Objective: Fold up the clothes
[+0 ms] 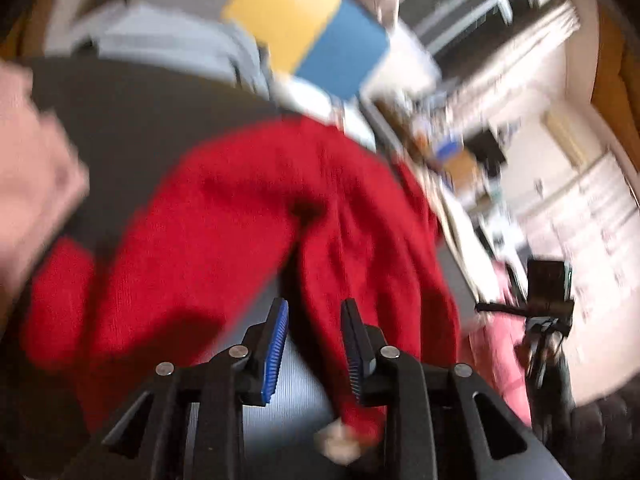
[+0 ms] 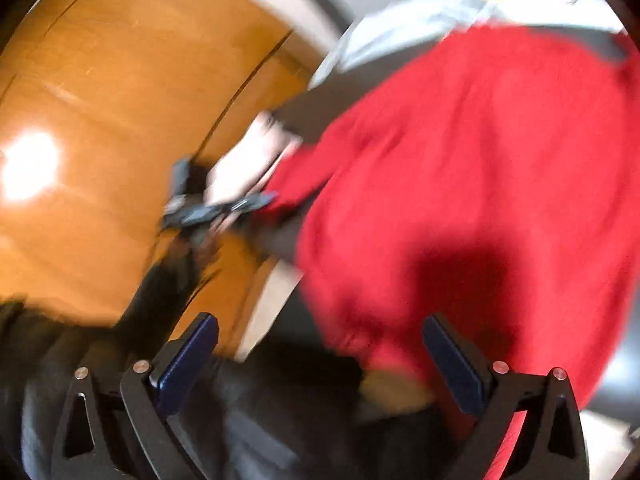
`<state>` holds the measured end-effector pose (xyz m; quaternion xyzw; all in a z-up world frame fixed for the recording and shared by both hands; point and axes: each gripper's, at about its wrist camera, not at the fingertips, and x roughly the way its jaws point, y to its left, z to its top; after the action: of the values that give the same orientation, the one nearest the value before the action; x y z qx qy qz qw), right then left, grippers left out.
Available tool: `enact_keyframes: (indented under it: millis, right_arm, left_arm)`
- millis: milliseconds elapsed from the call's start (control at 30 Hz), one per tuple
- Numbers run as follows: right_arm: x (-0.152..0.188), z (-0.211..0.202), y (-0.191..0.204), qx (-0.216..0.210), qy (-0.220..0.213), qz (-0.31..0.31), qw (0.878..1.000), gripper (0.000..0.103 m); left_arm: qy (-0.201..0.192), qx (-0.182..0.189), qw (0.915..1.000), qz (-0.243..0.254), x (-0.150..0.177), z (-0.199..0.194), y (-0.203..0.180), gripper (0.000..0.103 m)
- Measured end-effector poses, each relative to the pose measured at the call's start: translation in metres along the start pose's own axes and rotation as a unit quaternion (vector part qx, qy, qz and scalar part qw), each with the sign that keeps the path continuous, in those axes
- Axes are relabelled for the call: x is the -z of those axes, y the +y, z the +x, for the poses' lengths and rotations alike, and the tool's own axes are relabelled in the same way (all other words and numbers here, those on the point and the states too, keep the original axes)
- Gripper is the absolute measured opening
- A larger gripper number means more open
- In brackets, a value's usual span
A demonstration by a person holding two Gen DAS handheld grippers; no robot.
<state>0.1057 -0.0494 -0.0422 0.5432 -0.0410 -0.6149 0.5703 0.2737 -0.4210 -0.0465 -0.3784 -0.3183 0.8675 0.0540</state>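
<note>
A red knit garment [image 1: 248, 216] lies bunched on a dark grey table [image 1: 132, 108]. My left gripper [image 1: 314, 324] is partly open; a fold of the red fabric hangs against its right finger [image 1: 354, 344], but the jaws are not closed on it. In the right wrist view the same red garment [image 2: 480, 184] fills the right side. My right gripper [image 2: 320, 344] is wide open and empty, at the garment's near edge. The other gripper [image 2: 212, 204] shows at the garment's far left corner. Both views are motion-blurred.
A pale blue folded garment [image 1: 172, 44] lies at the table's far side, with a yellow and blue panel [image 1: 308, 28] behind it. A pink cloth [image 1: 32, 168] lies at the left. Orange wooden floor [image 2: 100, 100] lies beyond the table edge. A black tripod [image 1: 548, 300] stands at the right.
</note>
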Motion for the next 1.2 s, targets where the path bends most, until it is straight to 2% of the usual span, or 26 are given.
enact_keyframes:
  millis: [33, 133, 233, 300, 500, 667, 800, 967, 1033, 1133, 1200]
  right_arm:
    - [-0.011, 0.000, -0.007, 0.020, -0.020, 0.003, 1.000, 0.103]
    - [-0.046, 0.001, -0.028, 0.078, -0.080, 0.013, 0.994, 0.103]
    - [-0.080, 0.003, -0.049, 0.136, -0.139, 0.023, 0.981, 0.103]
    - [-0.101, 0.004, -0.063, 0.169, -0.168, 0.026, 0.971, 0.103]
    - [-0.149, 0.019, -0.103, 0.244, -0.178, 0.015, 0.953, 0.103]
    - [-0.186, 0.034, -0.141, 0.285, -0.166, 0.014, 0.944, 0.103]
    - [-0.203, 0.057, -0.167, 0.316, -0.125, 0.016, 0.940, 0.103]
    - [-0.216, 0.080, -0.172, 0.360, -0.099, -0.025, 0.927, 0.103]
    - [-0.222, 0.088, -0.173, 0.372, -0.098, -0.035, 0.923, 0.103]
    - [-0.237, 0.095, -0.177, 0.370, -0.102, -0.036, 0.923, 0.103]
    - [-0.249, 0.101, -0.181, 0.371, -0.108, -0.033, 0.922, 0.103]
  left_arm:
    - [-0.022, -0.011, 0.9997, 0.006, -0.012, 0.008, -0.007, 0.028]
    - [-0.047, -0.027, 0.9985, 0.000, -0.043, 0.047, -0.021, 0.031]
    - [-0.024, -0.032, 0.9991, -0.015, -0.072, 0.100, -0.028, 0.032]
    - [-0.010, -0.045, 0.9988, -0.016, -0.076, 0.138, -0.037, 0.032]
    - [0.000, -0.108, 0.9942, 0.007, -0.089, 0.194, -0.054, 0.032]
    - [-0.010, -0.200, 0.9794, 0.025, -0.091, 0.211, -0.032, 0.033]
    - [-0.043, -0.197, 0.9782, 0.049, -0.083, 0.200, -0.015, 0.033]
    - [-0.044, -0.209, 0.9750, 0.061, -0.098, 0.188, 0.015, 0.034]
    - [-0.043, -0.213, 0.9734, 0.072, -0.106, 0.183, 0.028, 0.033]
    - [-0.043, -0.226, 0.9689, 0.091, -0.123, 0.183, 0.047, 0.032]
    - [-0.043, -0.225, 0.9687, 0.096, -0.133, 0.187, 0.055, 0.032]
